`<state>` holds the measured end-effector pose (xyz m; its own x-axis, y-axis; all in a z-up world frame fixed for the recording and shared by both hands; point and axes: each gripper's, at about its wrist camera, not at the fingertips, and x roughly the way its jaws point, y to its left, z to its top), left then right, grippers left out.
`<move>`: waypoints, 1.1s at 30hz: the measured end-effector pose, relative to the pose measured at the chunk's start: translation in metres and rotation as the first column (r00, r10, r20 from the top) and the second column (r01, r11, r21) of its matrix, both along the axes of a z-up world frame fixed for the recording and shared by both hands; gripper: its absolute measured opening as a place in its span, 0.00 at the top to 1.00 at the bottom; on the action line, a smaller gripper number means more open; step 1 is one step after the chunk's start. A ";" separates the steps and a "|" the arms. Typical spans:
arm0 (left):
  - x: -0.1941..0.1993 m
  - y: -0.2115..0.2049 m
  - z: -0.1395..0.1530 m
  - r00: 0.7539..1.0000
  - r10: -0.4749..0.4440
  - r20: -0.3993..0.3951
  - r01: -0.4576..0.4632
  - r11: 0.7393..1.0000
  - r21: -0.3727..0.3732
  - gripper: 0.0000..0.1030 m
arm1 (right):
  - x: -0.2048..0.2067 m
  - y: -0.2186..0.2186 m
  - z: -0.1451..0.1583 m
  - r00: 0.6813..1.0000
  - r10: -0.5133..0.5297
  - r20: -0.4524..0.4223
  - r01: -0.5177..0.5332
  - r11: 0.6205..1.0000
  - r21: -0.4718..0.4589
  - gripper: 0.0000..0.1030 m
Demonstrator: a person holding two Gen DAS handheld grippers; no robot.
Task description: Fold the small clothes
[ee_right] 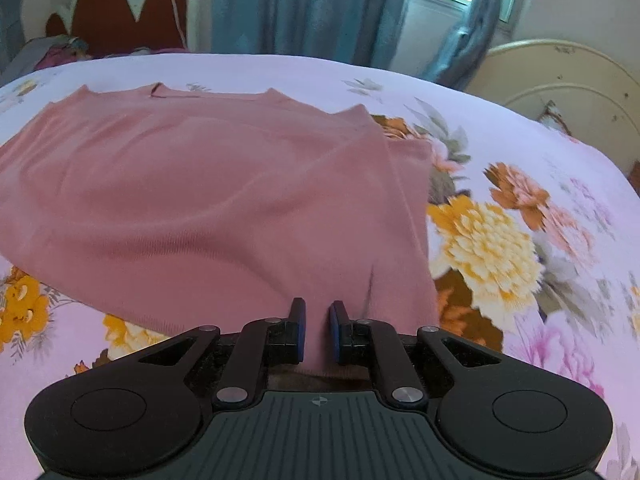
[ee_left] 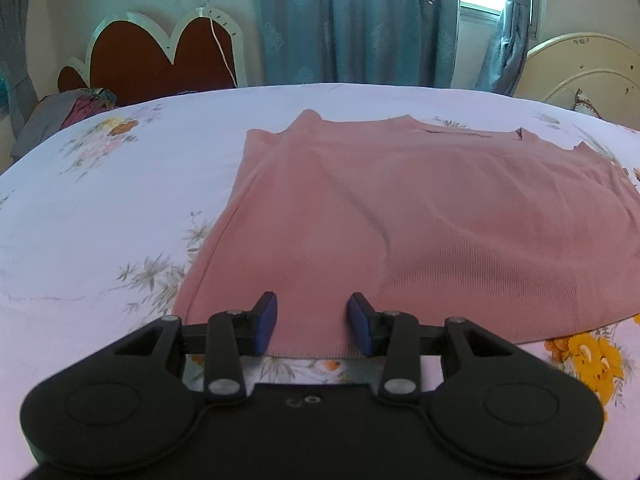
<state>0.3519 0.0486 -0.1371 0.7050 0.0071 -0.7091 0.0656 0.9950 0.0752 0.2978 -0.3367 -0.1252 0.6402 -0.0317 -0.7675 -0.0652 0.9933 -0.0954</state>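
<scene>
A pink knit top [ee_left: 420,216] lies spread flat on the flowered bedsheet [ee_left: 100,208], neckline at the far side and hem nearest me. My left gripper [ee_left: 313,326] is over the hem near the top's left corner. Its blue pads [ee_left: 269,320] stand apart, with flat fabric between them that they do not pinch. In the right wrist view the same pink top [ee_right: 200,200] fills the left half. My right gripper [ee_right: 318,330] is shut on its hem near the right corner, with a strip of pink cloth squeezed between the narrow jaws.
A red heart-shaped headboard [ee_left: 160,56] and a pile of clothes [ee_left: 72,108] are at the back left. Blue curtains [ee_left: 352,20] hang behind the bed. A cream round bed end [ee_right: 560,80] rises at the right. Bare sheet [ee_right: 520,220] lies right of the top.
</scene>
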 end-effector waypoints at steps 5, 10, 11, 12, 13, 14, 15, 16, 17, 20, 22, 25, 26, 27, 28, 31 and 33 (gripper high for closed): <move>0.000 0.003 0.007 0.999 0.029 -0.043 -0.030 0.999 -0.031 0.57 | -0.004 -0.001 0.015 0.998 -0.067 0.002 0.067 0.992 0.104 0.89; 0.001 0.006 0.014 0.997 0.035 -0.070 -0.040 0.996 -0.079 0.44 | -0.006 0.017 0.027 0.997 -0.064 0.050 0.057 0.990 0.132 0.29; 0.000 0.006 0.015 0.997 0.032 -0.067 -0.037 0.996 -0.083 0.41 | -0.007 0.023 0.030 0.996 -0.056 0.062 0.048 0.990 0.131 0.29; -0.001 0.006 0.016 0.997 0.030 -0.067 -0.036 0.996 -0.086 0.40 | -0.007 0.029 0.033 0.996 -0.048 0.070 0.038 0.990 0.136 0.29; -0.001 0.006 0.017 0.997 0.029 -0.069 -0.035 0.995 -0.089 0.40 | -0.007 0.034 0.036 0.996 -0.042 0.076 0.030 0.989 0.147 0.30; -0.001 0.006 0.018 0.997 0.028 -0.072 -0.035 0.995 -0.094 0.40 | -0.005 0.039 0.038 0.996 -0.038 0.078 0.026 0.988 0.153 0.29; -0.002 0.006 0.020 0.997 0.029 -0.074 -0.036 0.995 -0.098 0.39 | -0.004 0.044 0.040 0.996 -0.034 0.081 0.020 0.987 0.162 0.29; -0.003 0.007 0.022 0.997 0.030 -0.076 -0.037 0.994 -0.104 0.39 | -0.002 0.049 0.043 0.996 -0.031 0.082 0.017 0.985 0.172 0.29; -0.003 0.008 0.023 0.997 0.029 -0.077 -0.037 0.993 -0.110 0.37 | -0.001 0.053 0.044 0.996 -0.029 0.082 0.013 0.983 0.182 0.29; -0.004 0.013 0.029 0.996 0.031 -0.079 -0.042 0.990 -0.134 0.34 | 0.003 0.069 0.049 0.996 -0.009 0.090 -0.009 0.981 0.196 0.29; -0.003 0.019 0.031 0.995 0.041 -0.095 -0.057 0.985 -0.164 0.32 | 0.008 0.081 0.050 0.995 0.012 0.095 -0.031 0.981 0.191 0.29; -0.002 0.029 0.032 0.990 0.053 -0.129 -0.081 0.971 -0.224 0.32 | 0.016 0.098 0.050 0.994 0.039 0.103 -0.057 0.981 0.184 0.30; -0.003 0.033 0.031 0.988 0.058 -0.145 -0.094 0.962 -0.255 0.32 | 0.018 0.104 0.051 0.993 0.045 0.111 -0.064 0.982 0.179 0.30; -0.004 0.038 0.030 0.985 0.064 -0.161 -0.109 0.952 -0.285 0.32 | 0.021 0.109 0.051 0.992 0.051 0.118 -0.072 0.982 0.175 0.30; -0.006 0.043 0.029 0.982 0.069 -0.176 -0.123 0.942 -0.312 0.32 | 0.024 0.114 0.051 0.991 0.058 0.122 -0.079 0.982 0.172 0.30; -0.011 0.055 0.022 0.972 0.071 -0.222 -0.156 0.906 -0.393 0.32 | 0.033 0.128 0.048 0.989 0.084 0.120 -0.104 0.979 0.175 0.51; -0.015 0.063 0.016 0.963 0.078 -0.259 -0.191 0.873 -0.448 0.32 | 0.041 0.133 0.045 0.991 0.093 0.100 -0.110 0.976 0.187 0.57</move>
